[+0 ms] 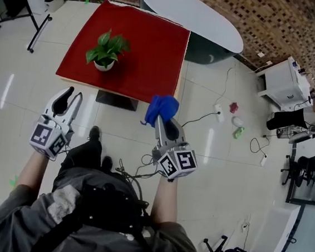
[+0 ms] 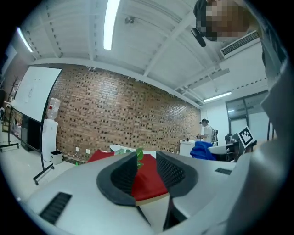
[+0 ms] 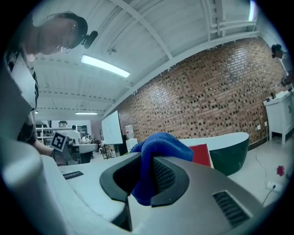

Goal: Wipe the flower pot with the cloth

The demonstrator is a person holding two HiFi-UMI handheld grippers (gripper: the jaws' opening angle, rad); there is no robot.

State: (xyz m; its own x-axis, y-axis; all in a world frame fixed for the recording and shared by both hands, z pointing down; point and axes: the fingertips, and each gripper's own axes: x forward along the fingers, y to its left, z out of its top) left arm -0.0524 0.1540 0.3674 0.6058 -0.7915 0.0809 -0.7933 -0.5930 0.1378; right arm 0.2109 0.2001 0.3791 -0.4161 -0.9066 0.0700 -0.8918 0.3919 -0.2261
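Right claw (image 1: 163, 123) pinches the blue cloth (image 1: 161, 107), held over the floor (image 1: 210, 156). Left claw (image 1: 72, 98) narrowly spread, nothing between its jaws. White flower pot (image 1: 103, 65) stands upright on the red table (image 1: 151, 55), well apart from both.

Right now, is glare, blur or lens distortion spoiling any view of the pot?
Head view: lamp glare streaks the floor, but the flower pot on the red table is sharp. Left gripper view: fisheye bend, dark corners, ceiling lamp blown out. Right gripper view: same bend; cloth crisp.
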